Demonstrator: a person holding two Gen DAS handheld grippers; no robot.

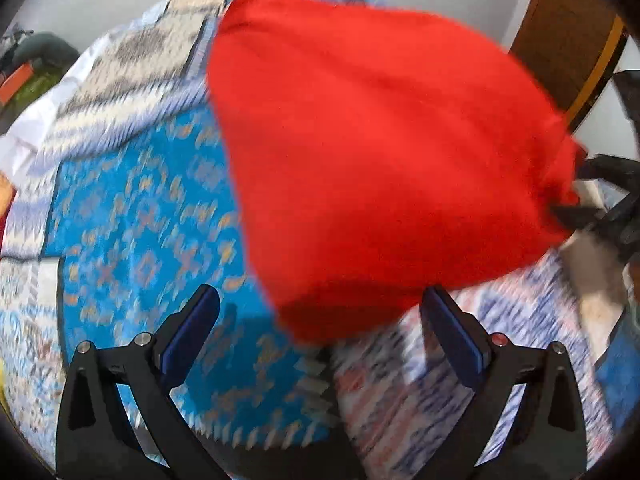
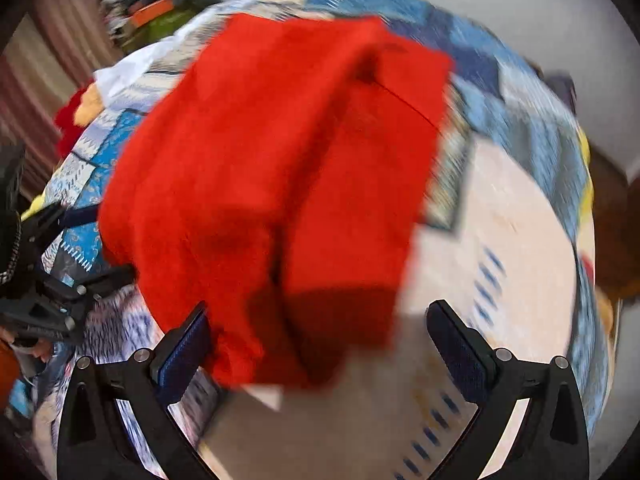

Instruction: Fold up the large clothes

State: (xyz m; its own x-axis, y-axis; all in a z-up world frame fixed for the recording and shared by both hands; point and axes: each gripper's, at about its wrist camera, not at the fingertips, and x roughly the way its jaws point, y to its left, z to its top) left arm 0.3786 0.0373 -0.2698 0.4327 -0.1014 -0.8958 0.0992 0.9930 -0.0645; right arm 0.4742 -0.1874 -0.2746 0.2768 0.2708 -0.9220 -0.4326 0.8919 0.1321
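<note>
Because both grippers stand wide open with nothing between their pads, the red garment [image 1: 380, 152] lies free on the bed [image 1: 132, 216], a bunched, partly folded heap. From the left gripper [image 1: 320, 336] it spreads from twelve toward three o'clock; from the right gripper [image 2: 320, 344] its near hem sags at twelve o'clock, probably let go to regrip.

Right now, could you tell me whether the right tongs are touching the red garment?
Cannot tell. In the right wrist view the right tongs stand wide open, and the red garment overlaps the left pad, but blur hides whether cloth rests on it.
</note>
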